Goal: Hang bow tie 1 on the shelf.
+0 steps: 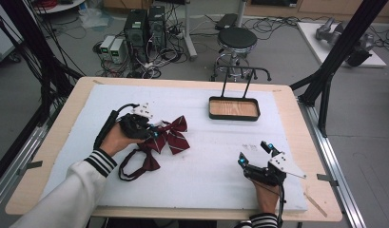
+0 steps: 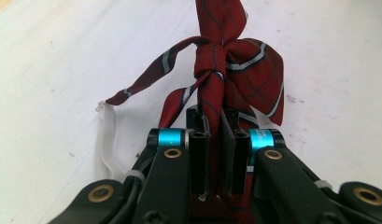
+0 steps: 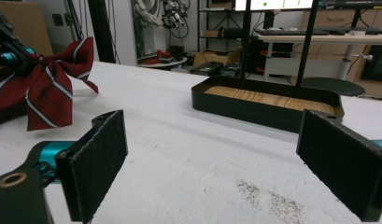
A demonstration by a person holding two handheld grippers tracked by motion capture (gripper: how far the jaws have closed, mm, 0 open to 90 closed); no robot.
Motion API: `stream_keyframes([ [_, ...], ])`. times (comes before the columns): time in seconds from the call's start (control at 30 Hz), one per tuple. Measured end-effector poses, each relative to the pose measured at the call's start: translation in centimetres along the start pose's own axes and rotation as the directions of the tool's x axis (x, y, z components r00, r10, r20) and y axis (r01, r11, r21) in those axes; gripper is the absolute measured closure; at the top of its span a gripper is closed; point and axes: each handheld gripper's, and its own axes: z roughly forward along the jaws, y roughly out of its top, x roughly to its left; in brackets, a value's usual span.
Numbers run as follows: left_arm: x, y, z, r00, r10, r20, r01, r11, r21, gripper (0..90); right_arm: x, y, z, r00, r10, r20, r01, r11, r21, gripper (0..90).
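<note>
Left tongs [image 2: 220,154] pinch bow tie [image 2: 226,79]; tray [image 1: 233,109] well apart

The bow tie [image 1: 163,137] lies left of the tray [image 1: 234,109], both on the table [image 1: 192,166].

A dark tray [image 1: 234,117] with a wooden floor and a tall wire handle sits on the white-padded worktop [image 1: 197,180]. Beyond the worktop stand a round black stool [image 1: 237,39] and two computer towers [image 1: 145,26] among tangled cables.

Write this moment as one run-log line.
left gripper: shut on bow tie | right gripper: open, idle | tray: empty
</note>
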Motion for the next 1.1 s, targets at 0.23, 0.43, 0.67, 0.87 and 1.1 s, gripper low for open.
stream_keyframes([
  [0.23, -0.4, 0.2, -0.7, 0.9993, 0.019, 0.034, -0.017, 0.9984, -0.054, 82.8, 0.0, 0.0, 0.0, 1.0, 0.006, -0.007, -0.006, 1.0, -0.002, 8.0],
  [0.43, -1.1, 0.6, -1.3, 0.9947, 0.082, 0.062, -0.073, 0.9889, -0.13, 82.8, 0.0, 0.1, 0.0, 0.9998, -0.008, -0.016, 0.008, 1.0, 0.009, 8.0],
  [0.67, -1.9, 1.0, -1.9, 0.989, 0.108, 0.101, -0.087, 0.9764, -0.198, 82.7, -0.1, 1.0, -0.2, 0.9993, -0.007, -0.037, 0.007, 1.0, -0.008, 8.0],
  [0.87, -2.4, 1.1, -2.1, 0.9856, 0.127, 0.112, -0.099, 0.9692, -0.225, 82.7, -0.1, 3.0, 0.1, 0.9903, 0.013, -0.138, -0.017, 0.999, -0.027, 8.0],
  [1.1, -2.8, 1.3, -2.5, 0.9822, 0.15, 0.112, -0.117, 0.9589, -0.258, 82.7, 0.0, 5.6, 1.2, 0.9618, 0.058, -0.268, -0.056, 0.998, 0.014, 8.0],
])
